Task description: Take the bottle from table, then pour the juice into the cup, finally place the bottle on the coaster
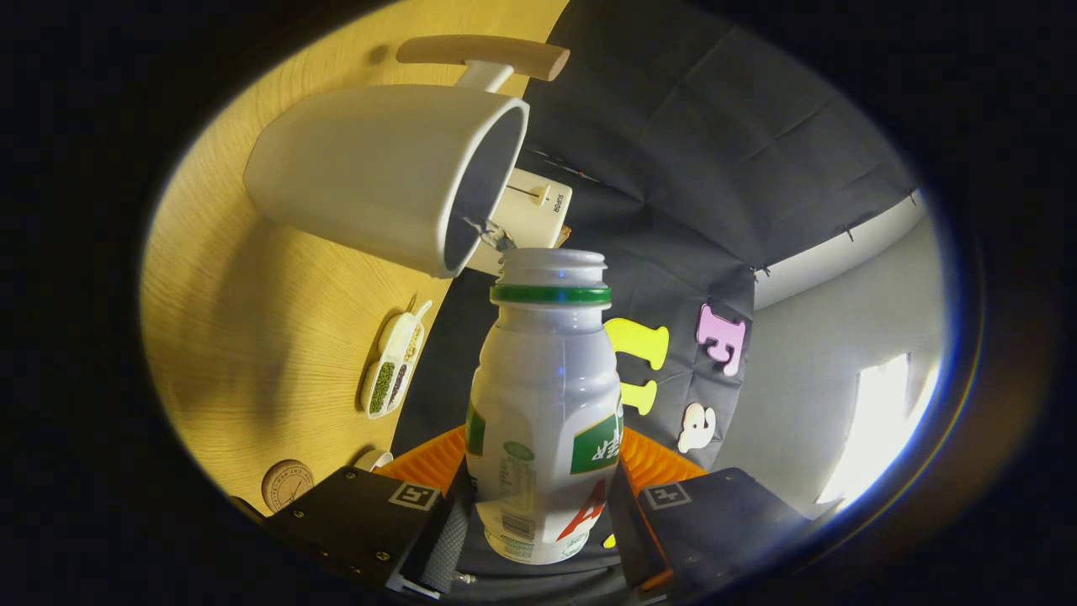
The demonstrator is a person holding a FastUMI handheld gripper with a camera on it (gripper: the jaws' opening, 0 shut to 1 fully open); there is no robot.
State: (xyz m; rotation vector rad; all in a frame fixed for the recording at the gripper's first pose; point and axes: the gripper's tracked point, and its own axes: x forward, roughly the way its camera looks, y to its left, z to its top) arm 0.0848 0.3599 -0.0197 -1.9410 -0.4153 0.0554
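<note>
Both fingers of the gripper squeeze the bottle, tipped with its open mouth right at the cup rim (pour slowly, keep the mouth over the cup).

Bottle: held between the 2 fingers of the claw, both pressing its sides; open mouth just beside the rim of the cup. Cup: on the bench, ahead of the bottle. Wooden handle: beyond the cup. Divided dish: on the bench, between cup and claw. Coaster: on the bench, just beside the left finger. Small box: behind the cup.
</note>
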